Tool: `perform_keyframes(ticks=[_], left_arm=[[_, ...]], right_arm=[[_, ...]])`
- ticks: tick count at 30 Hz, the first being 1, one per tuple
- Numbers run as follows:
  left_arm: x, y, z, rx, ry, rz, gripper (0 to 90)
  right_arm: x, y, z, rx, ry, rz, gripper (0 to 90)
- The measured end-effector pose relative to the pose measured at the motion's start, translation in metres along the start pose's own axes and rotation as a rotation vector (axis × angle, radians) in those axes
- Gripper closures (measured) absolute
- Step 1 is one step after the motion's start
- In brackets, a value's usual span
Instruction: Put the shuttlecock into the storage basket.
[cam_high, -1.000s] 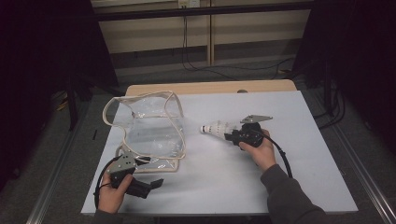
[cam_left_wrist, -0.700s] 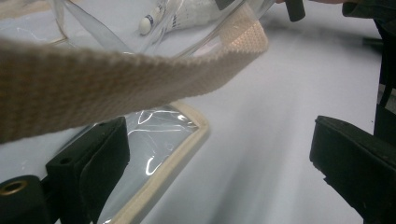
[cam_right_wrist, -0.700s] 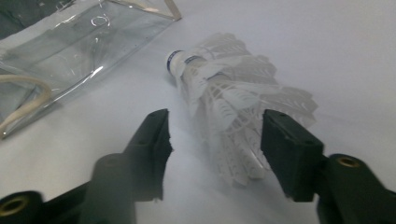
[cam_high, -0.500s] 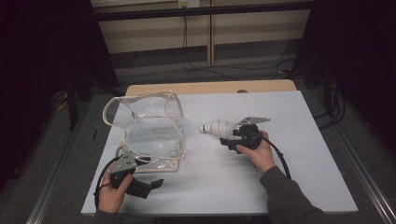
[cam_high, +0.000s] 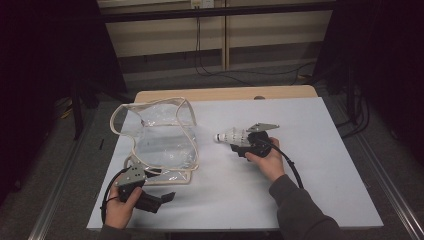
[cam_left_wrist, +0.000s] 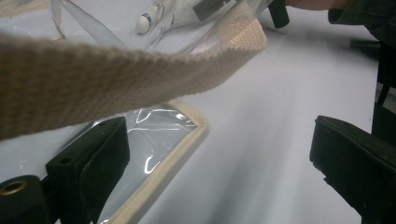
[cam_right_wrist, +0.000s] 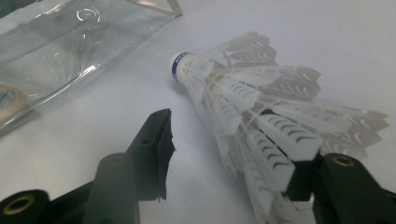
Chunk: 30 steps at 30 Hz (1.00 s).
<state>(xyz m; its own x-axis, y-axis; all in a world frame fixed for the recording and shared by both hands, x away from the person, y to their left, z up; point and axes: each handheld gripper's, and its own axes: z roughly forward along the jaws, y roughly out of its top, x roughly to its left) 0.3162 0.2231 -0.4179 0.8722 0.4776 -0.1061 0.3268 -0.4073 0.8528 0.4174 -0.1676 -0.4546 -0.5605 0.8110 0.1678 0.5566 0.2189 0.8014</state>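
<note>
Work in hand: I am getting a shuttlecock (cam_high: 231, 135) into the clear bag (cam_high: 160, 137), as I read it.

Shuttlecock: it lies on the white table (cam_high: 320, 170), cork end toward the bag, well short of the opening. In the right gripper view its feathers (cam_right_wrist: 261, 116) run along the right-hand jaw and one feather tip touches that pad.

Right gripper (cam_high: 239, 145): jaws part open and just now closing, the shuttlecock skirt between them. The left-hand jaw stands clear of the feathers, so I judge there is no firm grip yet.

Left gripper (cam_high: 167, 197): jaws wide, nothing pinched. It sits at the bag's near corner; the left gripper view has one jaw over the clear panel (cam_left_wrist: 159, 140) and its cream edging, with the woven strap (cam_left_wrist: 93, 74) hanging across the top, untouched.

Bag: stands slumped on the table, mouth gaping toward the right.

Done so far: the right gripper is lined up around the shuttlecock.

Left to do: close on the skirt, lift, carry it to the mouth, drop it inside. I may need the left gripper to steady the bag's rim.
</note>
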Motion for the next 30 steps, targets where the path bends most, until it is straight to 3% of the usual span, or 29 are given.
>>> perform_keyframes(ticks=[8, 12, 18, 30], left_arm=[[0.0, 0.0, 0.0, -0.005, -0.004, -0.002, 4.9], [0.0, 0.0, 0.0, -0.007, -0.004, -0.005, 4.9], [0.001, -0.001, 0.0, -0.007, -0.007, -0.006, 5.0], [0.001, -0.001, 0.0, -0.003, -0.003, -0.005, 5.0]], right_arm=[[0.003, 0.002, 0.009, -0.007, -0.026, 0.024, 56.1], [0.004, 0.001, 0.012, -0.018, -0.02, 0.049, 68.7], [0.004, 0.002, 0.014, -0.013, -0.025, 0.034, 82.0], [0.005, 0.006, 0.003, -0.009, 0.022, 0.022, 83.5]])
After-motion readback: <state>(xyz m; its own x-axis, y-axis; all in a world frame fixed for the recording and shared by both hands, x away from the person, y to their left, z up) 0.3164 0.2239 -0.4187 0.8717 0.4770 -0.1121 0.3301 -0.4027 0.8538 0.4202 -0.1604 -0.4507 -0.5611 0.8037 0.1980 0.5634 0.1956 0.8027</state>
